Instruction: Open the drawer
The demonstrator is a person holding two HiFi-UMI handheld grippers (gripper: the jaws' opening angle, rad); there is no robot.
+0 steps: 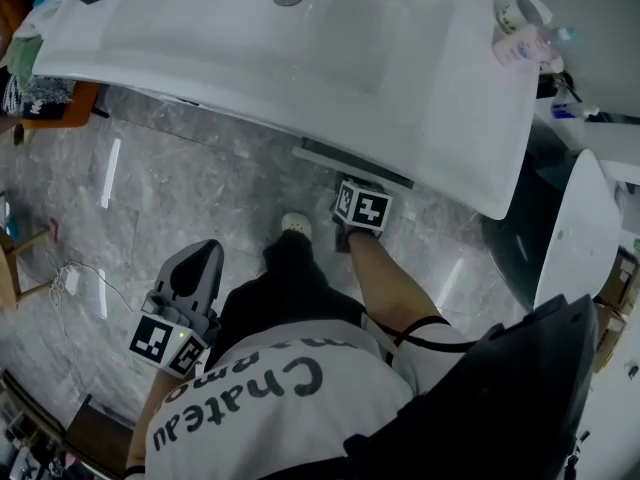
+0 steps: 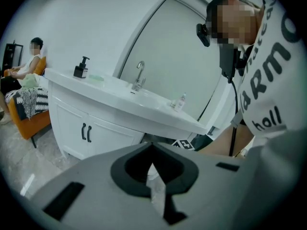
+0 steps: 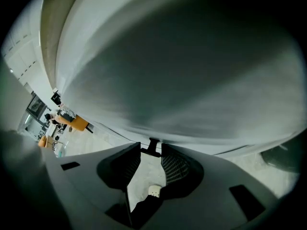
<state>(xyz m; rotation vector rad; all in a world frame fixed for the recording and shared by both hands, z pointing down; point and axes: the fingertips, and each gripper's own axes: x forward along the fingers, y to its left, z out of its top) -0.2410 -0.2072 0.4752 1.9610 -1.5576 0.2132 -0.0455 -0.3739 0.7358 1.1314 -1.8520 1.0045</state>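
White basin top (image 1: pixel 200 58) overhung the drawer (image 1: pixel 352 164), whose front was seen just under the counter's edge, barely out if at all. The right gripper (image 3: pixel 151 150) was clenched on the black handle (image 3: pixel 154 143), so the grasp was judged done and the pull left. The left gripper (image 2: pixel 152 145) was kept back, jaws together, empty.

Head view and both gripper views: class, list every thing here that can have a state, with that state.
right gripper: jaws shut on the drawer handle
left gripper: jaws shut, empty
drawer: barely out, if at all
cabinet doors: closed
tap: no water seen running
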